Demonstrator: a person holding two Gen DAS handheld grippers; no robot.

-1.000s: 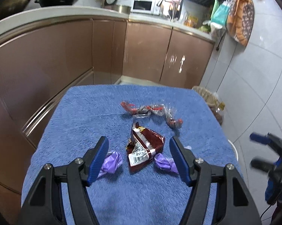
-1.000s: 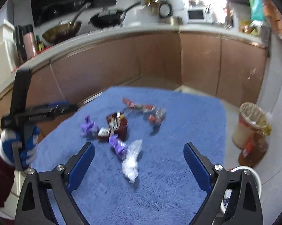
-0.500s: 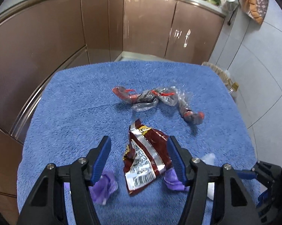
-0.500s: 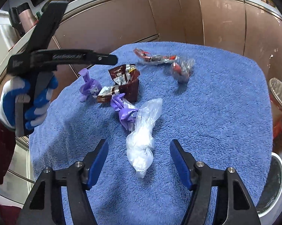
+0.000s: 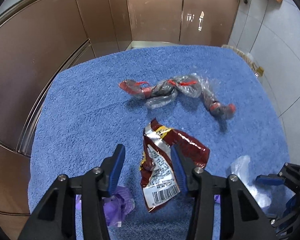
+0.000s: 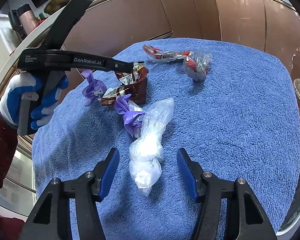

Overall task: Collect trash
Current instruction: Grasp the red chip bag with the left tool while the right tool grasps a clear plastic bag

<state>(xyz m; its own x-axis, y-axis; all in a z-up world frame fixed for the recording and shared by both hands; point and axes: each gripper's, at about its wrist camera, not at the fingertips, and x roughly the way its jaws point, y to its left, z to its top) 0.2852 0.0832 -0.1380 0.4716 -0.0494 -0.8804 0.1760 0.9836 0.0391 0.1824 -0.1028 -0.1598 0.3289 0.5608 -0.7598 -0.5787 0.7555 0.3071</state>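
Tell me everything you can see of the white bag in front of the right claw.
The white bag is thin, crumpled translucent plastic, twisted into a long bundle with white bulk inside. It lies flat on the blue towel, its far end against a purple wrapper. The right claw straddles its near end, closing, pads not yet touching.

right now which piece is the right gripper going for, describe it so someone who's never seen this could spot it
On the blue towel over the table, look at the near edge, where the right gripper is closing around, but not yet pressing, a clear plastic bag. It lies just in front of a purple wrapper. It is the only colourless, whitish crumpled piece; the others are purple, brown or red-marked.
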